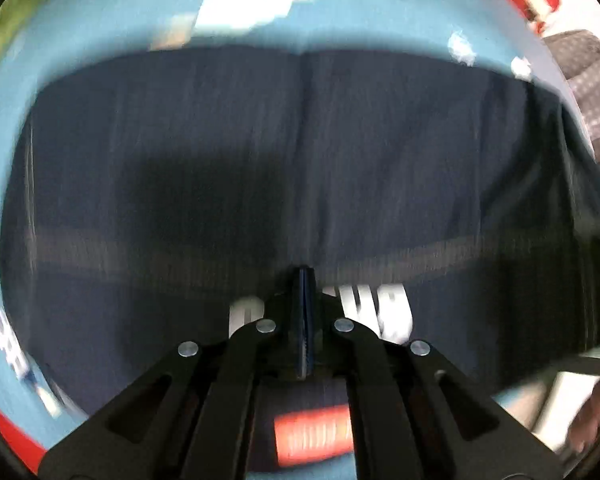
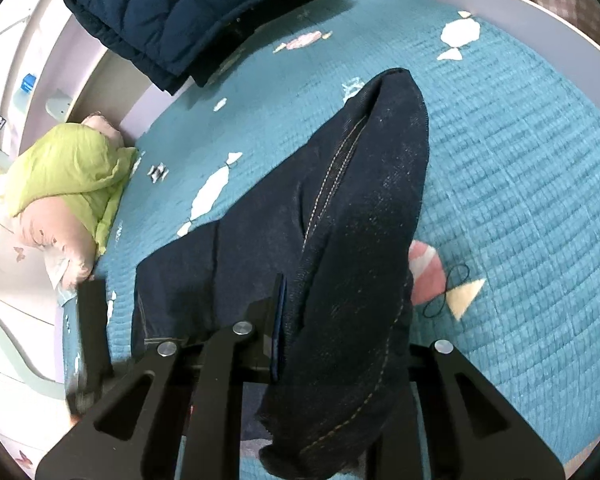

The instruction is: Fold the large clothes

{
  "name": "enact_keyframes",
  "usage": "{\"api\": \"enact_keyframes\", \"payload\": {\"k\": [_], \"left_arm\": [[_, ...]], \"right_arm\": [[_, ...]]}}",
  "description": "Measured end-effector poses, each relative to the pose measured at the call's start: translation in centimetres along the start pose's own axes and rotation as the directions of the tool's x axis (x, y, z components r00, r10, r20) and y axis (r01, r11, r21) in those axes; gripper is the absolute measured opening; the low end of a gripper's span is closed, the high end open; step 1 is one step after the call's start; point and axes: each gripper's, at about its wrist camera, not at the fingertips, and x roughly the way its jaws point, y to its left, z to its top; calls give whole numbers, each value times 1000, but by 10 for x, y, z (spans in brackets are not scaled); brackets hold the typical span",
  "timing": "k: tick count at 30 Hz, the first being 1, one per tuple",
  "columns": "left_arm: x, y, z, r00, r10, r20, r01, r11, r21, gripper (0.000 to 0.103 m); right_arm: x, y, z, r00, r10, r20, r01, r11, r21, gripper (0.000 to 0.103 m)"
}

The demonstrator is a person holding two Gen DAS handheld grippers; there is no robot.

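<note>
Garment: your dark jeans [image 2: 356, 216] lie across the teal bedspread [image 2: 520, 168], one part lifted in a thick fold towards 12 o'clock in the right wrist view, the rest spread flat towards 9 o'clock.
Left tongs: your left gripper [image 1: 303, 280] has its pads pressed together with nothing between them; it points down over the flat denim, and that view is blurred.
Right tongs: your right gripper [image 2: 300, 296] pinches the bunched denim, which drapes over the right finger and hides it.
Handling: judged heavy, limp and rough-surfaced; it should sag under its own weight and is unlikely to slip from the pads. Nothing fragile.
Hold points: take it at stitched seams or hems, where layers are thick; a single layer mid-panel will only tent.
Surroundings: a folded navy quilted jacket [image 2: 188, 12] at 11 o'clock, a green and pink pillow [image 2: 68, 176] at 9 o'clock, a black hair tie [image 2: 448, 292] at 3 o'clock beside the fold.
Risk: dragging the lifted fold may catch the hair tie.
</note>
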Motion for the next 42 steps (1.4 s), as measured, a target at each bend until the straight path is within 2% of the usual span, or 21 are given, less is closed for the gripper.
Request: {"api": "enact_keyframes", "payload": {"k": [1, 2, 3, 5, 7, 9, 11, 12, 14, 15, 17, 18, 21, 23, 24, 25, 28, 29, 38, 40, 42], "left_arm": [[-2, 2, -16, 999, -2, 46, 1, 1000, 7, 2], [-6, -6, -31, 994, 33, 102, -41, 996, 79, 2], [-8, -11, -40, 991, 60, 123, -74, 991, 110, 2], [-12, -18, -62, 987, 105, 124, -119, 987, 111, 2], [-22, -24, -78, 984, 110, 140, -131, 980, 151, 2], [-35, -30, -80, 988, 95, 124, -116, 978, 176, 1], [-49, -36, -61, 991, 22, 128, -45, 983, 176, 1], [-54, -38, -50, 988, 20, 153, -48, 982, 180, 1], [-65, -42, 5, 969, 63, 239, -105, 980, 169, 2], [-65, -40, 32, 970, 56, 237, -91, 986, 137, 2], [-58, -35, 80, 977, 19, 212, -40, 995, 93, 2], [-50, -33, 105, 978, 50, 201, -66, 995, 74, 2], [-14, -28, 146, 975, 152, 161, -167, 982, 87, 2], [21, -13, 158, 986, 153, 64, -155, 988, 22, 1], [29, -4, 157, 989, 132, 70, -132, 991, -9, 1], [25, -2, 151, 987, 117, 108, -115, 993, -24, 1], [13, -11, 119, 985, 107, 139, -111, 993, 24, 1], [11, -13, 107, 987, 97, 126, -101, 994, 31, 1], [-8, -20, -3, 956, 171, 239, -185, 982, 36, 1], [-7, -22, -12, 960, 162, 230, -171, 985, 21, 1], [-2, -13, -29, 979, 135, 153, -134, 991, -13, 1]], "right_arm": [[1, -1, -1, 1000, 1, -8, -1, 1000, 6, 18], [2, -1, -1, 1000, 2, -10, -2, 1000, 7, 18], [2, -1, -1, 1000, -1, -13, 1, 1000, 5, 18], [1, -1, -1, 1000, -6, -22, 6, 1000, 7, 18], [0, 0, 0, 1000, -5, -26, 5, 1000, 2, 18], [0, -1, 0, 1000, -6, -26, 6, 1000, 3, 18], [-1, -3, 0, 1000, -1, -26, 2, 1000, 17, 18], [-2, -3, 0, 1000, 4, -24, -3, 1000, 21, 18], [-6, -4, -1, 1000, 9, -11, -8, 999, 33, 18], [-6, -5, -1, 1000, 9, -7, -9, 999, 34, 18], [-9, -5, -2, 1000, 10, 2, -10, 999, 38, 18], [-10, -5, -3, 1000, 5, 2, -6, 999, 39, 18], [-13, -6, -5, 1000, -2, 1, 2, 999, 36, 18], [-14, -7, -4, 1000, -7, -5, 7, 999, 34, 18], [-15, -8, -4, 1000, -17, -1, 17, 999, 27, 18], [-17, -9, -4, 1000, -22, 3, 21, 999, 26, 18], [-14, -14, -5, 1000, -5, -5, 5, 999, 44, 18], [-11, -15, -4, 1000, -9, -12, 10, 999, 50, 18], [-11, -16, -5, 1000, 17, -10, -16, 996, 85, 18], [-10, -15, -6, 1000, 0, -13, 1, 997, 77, 16], [-10, -14, -7, 1000, -17, -13, 18, 998, 64, 16]]}}
